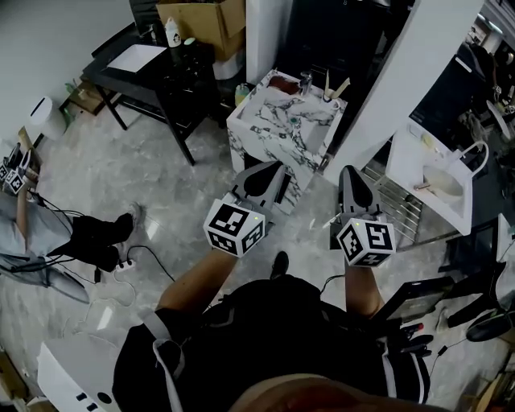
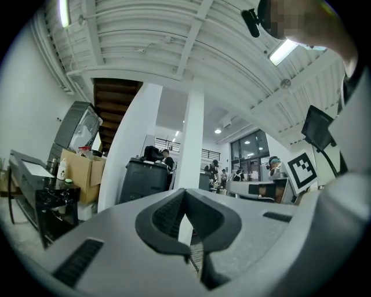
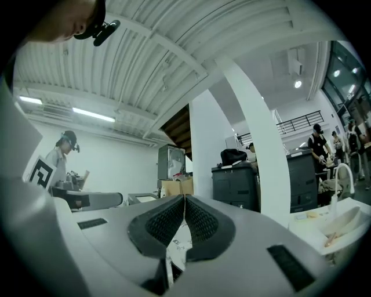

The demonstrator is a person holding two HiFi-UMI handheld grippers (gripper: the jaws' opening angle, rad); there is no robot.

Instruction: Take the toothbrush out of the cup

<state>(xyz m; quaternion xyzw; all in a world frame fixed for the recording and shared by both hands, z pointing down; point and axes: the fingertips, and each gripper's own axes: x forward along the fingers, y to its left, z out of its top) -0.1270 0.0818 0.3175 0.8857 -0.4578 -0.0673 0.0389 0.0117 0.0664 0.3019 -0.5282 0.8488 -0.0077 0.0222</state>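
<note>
A marble-patterned washstand (image 1: 278,129) stands ahead of me on the floor. At its far edge is a small cup (image 1: 306,81), with pale stick-like pieces (image 1: 336,87) beside it that may be toothbrushes; they are too small to be sure. My left gripper (image 1: 269,167) is held level short of the washstand's near corner, jaws shut and empty. My right gripper (image 1: 348,170) is level beside it, to the right of the stand, also shut and empty. In the left gripper view the pads (image 2: 174,214) meet; in the right gripper view the pads (image 3: 197,220) meet too.
A white column (image 1: 402,80) rises just right of the washstand. Further right is a white basin (image 1: 463,205) with a wire rack (image 1: 394,205) beside it. A black table (image 1: 149,76) and a cardboard box (image 1: 201,20) stand at the back left. Cables (image 1: 137,257) lie on the floor by a seated person (image 1: 24,217).
</note>
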